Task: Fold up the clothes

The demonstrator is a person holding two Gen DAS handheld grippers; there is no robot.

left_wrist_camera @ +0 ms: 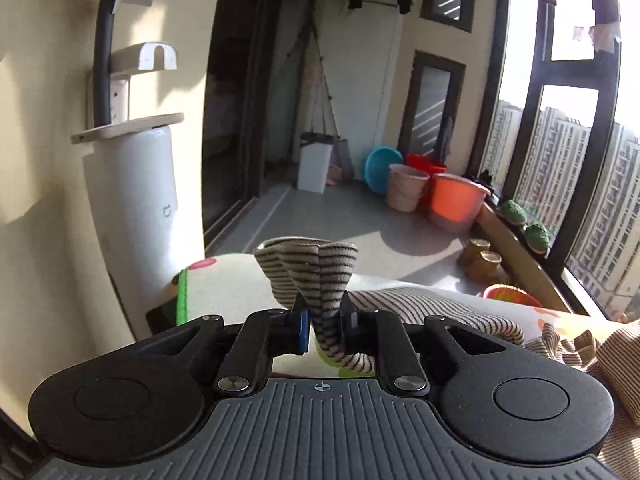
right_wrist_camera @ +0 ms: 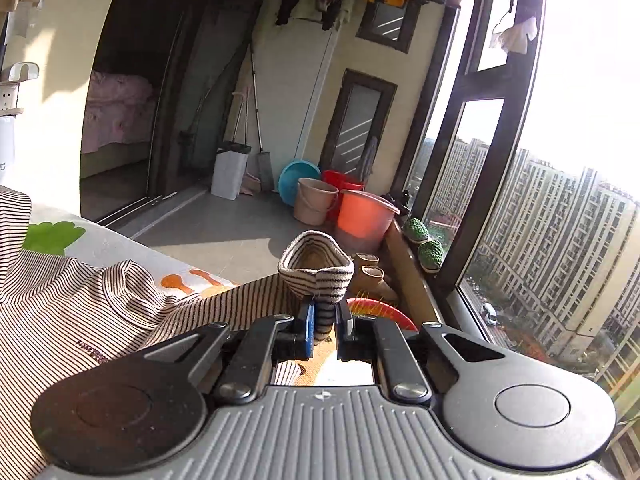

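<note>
While the balcony floor point(right_wrist_camera: 224, 232) stretches away ahead of both tongs, the largest thing close by is the table's printed cloth point(right_wrist_camera: 52, 236), white with green and orange shapes, lying beneath them. Spread over it is the striped shirt point(right_wrist_camera: 80, 312), cream with thin dark stripes; in the right wrist view its body lies to the left of the right gripper point(right_wrist_camera: 325, 320), rumpled, with small dark lettering near the gripper's left arm. In the left wrist view the same shirt point(left_wrist_camera: 440, 308) runs from the left gripper point(left_wrist_camera: 325, 316) out to its right. Ahead of the tongs, well apart, stand an orange bucket point(right_wrist_camera: 364, 216), a beige bucket point(right_wrist_camera: 314, 200) and a blue basin point(right_wrist_camera: 296, 180), with a white bin point(right_wrist_camera: 230, 170) to their left.

The left gripper is clamped on a bunched cuff of the shirt, which fans upward above its fingertips. The right gripper likewise pinches a striped cuff point(right_wrist_camera: 316, 268), its open mouth standing upright just above the fingertips. Two small green potted plants point(right_wrist_camera: 424, 244) sit on the sill ahead and to the right.
</note>
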